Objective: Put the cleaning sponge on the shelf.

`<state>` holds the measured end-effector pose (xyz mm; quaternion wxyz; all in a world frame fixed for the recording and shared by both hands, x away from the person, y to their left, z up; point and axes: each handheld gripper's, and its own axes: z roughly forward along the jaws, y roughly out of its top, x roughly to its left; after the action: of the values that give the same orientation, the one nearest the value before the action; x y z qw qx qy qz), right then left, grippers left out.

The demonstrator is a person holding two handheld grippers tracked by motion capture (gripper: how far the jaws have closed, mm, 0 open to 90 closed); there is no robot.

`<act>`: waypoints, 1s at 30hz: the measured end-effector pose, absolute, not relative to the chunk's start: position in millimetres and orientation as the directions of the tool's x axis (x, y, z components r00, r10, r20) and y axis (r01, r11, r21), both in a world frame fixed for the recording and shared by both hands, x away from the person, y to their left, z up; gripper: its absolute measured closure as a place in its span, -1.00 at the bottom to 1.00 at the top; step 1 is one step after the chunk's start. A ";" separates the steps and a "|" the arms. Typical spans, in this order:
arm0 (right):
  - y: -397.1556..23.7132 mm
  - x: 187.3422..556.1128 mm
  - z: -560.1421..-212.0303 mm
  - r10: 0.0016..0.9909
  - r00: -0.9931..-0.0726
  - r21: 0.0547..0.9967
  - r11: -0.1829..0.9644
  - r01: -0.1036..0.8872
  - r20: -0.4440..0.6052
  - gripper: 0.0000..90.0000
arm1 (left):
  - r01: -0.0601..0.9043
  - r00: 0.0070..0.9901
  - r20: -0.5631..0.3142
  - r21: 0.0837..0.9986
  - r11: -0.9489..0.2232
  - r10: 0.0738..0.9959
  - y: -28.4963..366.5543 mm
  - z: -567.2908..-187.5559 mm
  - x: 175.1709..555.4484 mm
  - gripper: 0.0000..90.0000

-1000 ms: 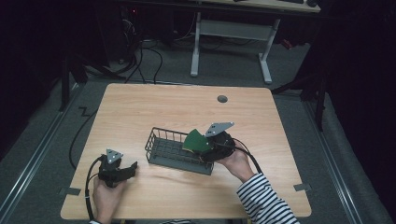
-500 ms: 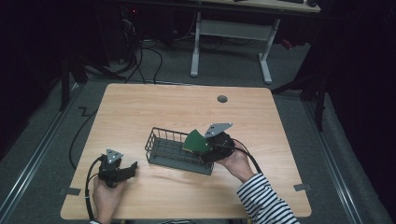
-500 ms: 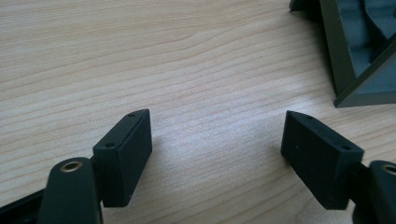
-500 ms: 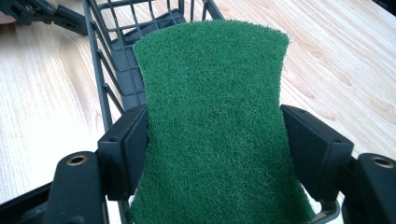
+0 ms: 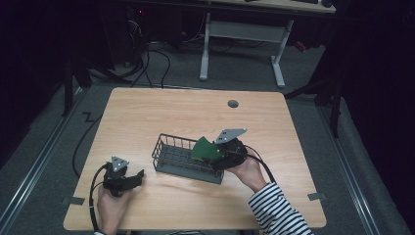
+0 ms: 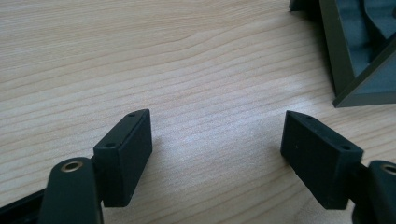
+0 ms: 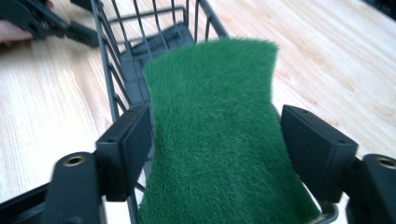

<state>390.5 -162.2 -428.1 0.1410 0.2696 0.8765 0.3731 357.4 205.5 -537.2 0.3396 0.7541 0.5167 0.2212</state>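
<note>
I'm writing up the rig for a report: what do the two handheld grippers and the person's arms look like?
Both are black. The left gripper and right gripper each carry a grey three-cornered plate on top and trail a black cable. In the gripper views the jaws are blocky black pads with small screw holes, on arms with a brass-coloured pivot ring. The right arm wears a black-and-white striped sleeve.

Right tongs (image 7: 212,140): green scouring pad (image 7: 219,135) between the two black jaws, left jaw touching its edge, right jaw just beside it with a slim gap. Pad hangs over the near end of the dark wire basket (image 7: 140,51). Basket sits on the wooden counter (image 7: 42,112). Other tongs (image 7: 42,21) far left, blurred.
</note>
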 end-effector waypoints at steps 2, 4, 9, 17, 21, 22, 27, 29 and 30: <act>-162.4 390.2 -427.1 0.581 -0.813 0.729 0.577 0.369 -0.047 -0.35 | 0.629 0.368 -0.017 0.741 -0.236 0.930 205.5 -537.2 357.4 -0.44; -162.2 390.6 -428.6 0.580 -0.813 0.722 0.582 0.374 -0.046 -0.32 | 0.629 0.368 -0.017 0.741 -0.236 0.930 205.5 -537.2 357.4 -0.44; -161.1 391.4 -432.4 0.571 -0.819 0.712 0.599 0.366 -0.060 -0.17 | 0.629 0.368 -0.017 0.741 -0.236 0.930 205.5 -537.2 357.4 -0.44; -164.0 389.2 -429.0 0.579 -0.815 0.735 0.566 0.374 -0.031 -0.19 | 0.629 0.369 -0.017 0.741 -0.236 0.929 205.5 -537.2 357.4 -0.44; -175.5 387.3 -420.5 0.609 -0.793 0.761 0.524 0.383 -0.020 -0.19 | 0.629 0.369 -0.018 0.741 -0.236 0.929 205.6 -537.2 357.4 -0.44; -178.1 386.9 -419.0 0.617 -0.787 0.766 0.512 0.389 -0.013 -0.18 | 0.629 0.369 -0.018 0.741 -0.236 0.929 205.5 -537.2 357.4 -0.44; -196.2 382.7 -408.9 0.661 -0.750 0.789 0.458 0.409 0.005 -0.18 | 0.629 0.369 -0.018 0.741 -0.236 0.929 205.6 -537.2 357.4 -0.44; -203.1 380.2 -404.9 0.680 -0.733 0.795 0.442 0.416 0.006 -0.17 | 0.629 0.369 -0.018 0.741 -0.236 0.929 205.6 -537.2 357.4 -0.44; -206.7 378.9 -402.8 0.687 -0.727 0.798 0.435 0.418 0.007 -0.17 | 0.629 0.369 -0.018 0.741 -0.236 0.929 205.5 -537.2 357.4 -0.44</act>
<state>378.9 -206.7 -402.8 0.1619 0.3324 0.8314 0.4149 357.4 205.5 -537.2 0.3397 0.7544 0.5164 0.2210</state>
